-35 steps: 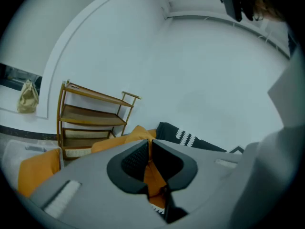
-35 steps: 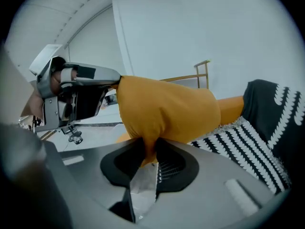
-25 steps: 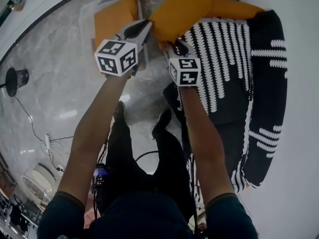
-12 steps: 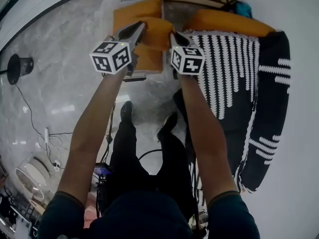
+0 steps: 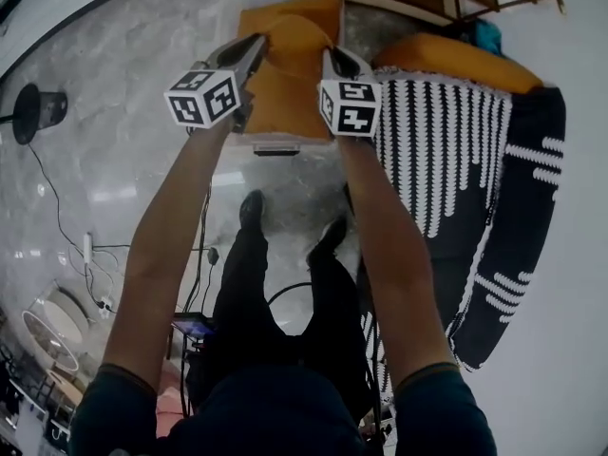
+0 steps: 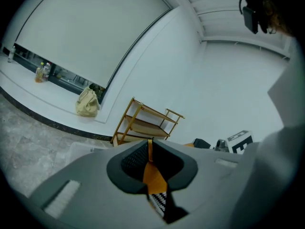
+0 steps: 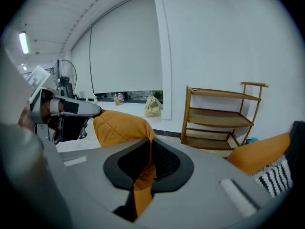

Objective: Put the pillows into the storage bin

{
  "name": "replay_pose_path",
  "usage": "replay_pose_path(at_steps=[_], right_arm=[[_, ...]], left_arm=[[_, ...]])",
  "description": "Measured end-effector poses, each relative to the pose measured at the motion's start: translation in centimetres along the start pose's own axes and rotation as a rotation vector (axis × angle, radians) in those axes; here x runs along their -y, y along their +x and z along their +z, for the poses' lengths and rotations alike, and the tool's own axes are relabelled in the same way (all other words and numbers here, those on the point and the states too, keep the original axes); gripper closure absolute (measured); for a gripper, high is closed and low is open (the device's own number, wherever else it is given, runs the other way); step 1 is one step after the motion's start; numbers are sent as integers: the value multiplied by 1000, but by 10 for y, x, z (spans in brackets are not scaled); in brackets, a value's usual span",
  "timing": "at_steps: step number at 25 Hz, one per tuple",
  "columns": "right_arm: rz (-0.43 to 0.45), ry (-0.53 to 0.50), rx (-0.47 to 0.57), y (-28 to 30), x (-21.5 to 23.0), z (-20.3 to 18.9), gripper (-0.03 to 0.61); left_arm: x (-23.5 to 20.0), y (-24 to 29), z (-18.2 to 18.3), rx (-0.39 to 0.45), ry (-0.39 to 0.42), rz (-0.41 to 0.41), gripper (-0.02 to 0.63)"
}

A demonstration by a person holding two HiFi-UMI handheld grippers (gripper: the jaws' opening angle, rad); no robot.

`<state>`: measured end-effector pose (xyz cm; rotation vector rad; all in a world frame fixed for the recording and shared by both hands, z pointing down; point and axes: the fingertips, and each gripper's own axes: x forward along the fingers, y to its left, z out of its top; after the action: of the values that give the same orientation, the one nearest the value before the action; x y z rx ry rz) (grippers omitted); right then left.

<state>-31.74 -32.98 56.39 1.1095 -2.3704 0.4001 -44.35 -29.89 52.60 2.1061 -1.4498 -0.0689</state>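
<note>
The orange pillow is pinched by left hand-held gripper and right hand-held gripper; released off-centre, it could be snagged on the storage bin.

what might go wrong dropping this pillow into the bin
1. The left tongs and right tongs each pinch only a thin fold of the orange pillow; it may slip out early.
2. The storage bin already holds another pillow, so this one may sit high and roll over the rim.
</note>
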Motion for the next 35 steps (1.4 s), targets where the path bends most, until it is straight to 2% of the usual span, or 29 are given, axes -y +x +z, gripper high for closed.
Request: replay_pose_path(at_steps=[2,5,6,8,10,12,15,18,20,22,26,31,35], right_arm=[[16,-56,-33,17,-12,-10,551],[89,-94,-149,38,-35,-43,535],[123,-96,-197,42,-45,-56,530],[193,-92,-323,44,-64,-86,428],[221,-88,-520,34,-75,-125,419],[251,-65,-698,16,-84,-155,419],[336,-60,-760,2,-99,-164,419],[315,-27,-816,-19,-92,-159,419],[286,33,-777,-30,-83,-135,419],[265,85,-689,-41,-75,-96,420],[249,189,-425,-78,-67,7,420],[369,313,-24,-154,-83,159,421],[455,333,264,-239,-102,262,422]], left_arm=[[-26,-1,-12,-35,-12,29,579],[-63,-11,-43,-140,-8,90,513],[-72,-17,-53,-173,0,106,515],[-84,-31,-67,-216,7,130,515],[-91,-43,-72,-234,1,148,515],[-92,-54,-68,-230,3,155,517],[-94,-71,-45,-204,30,169,522],[-90,-90,-9,-158,46,187,525],[-81,-99,20,-120,54,192,528],[-65,-105,55,-79,78,184,528],[-17,-125,124,3,142,143,526],[44,-166,212,129,203,104,525],[89,-214,266,202,282,93,525]])
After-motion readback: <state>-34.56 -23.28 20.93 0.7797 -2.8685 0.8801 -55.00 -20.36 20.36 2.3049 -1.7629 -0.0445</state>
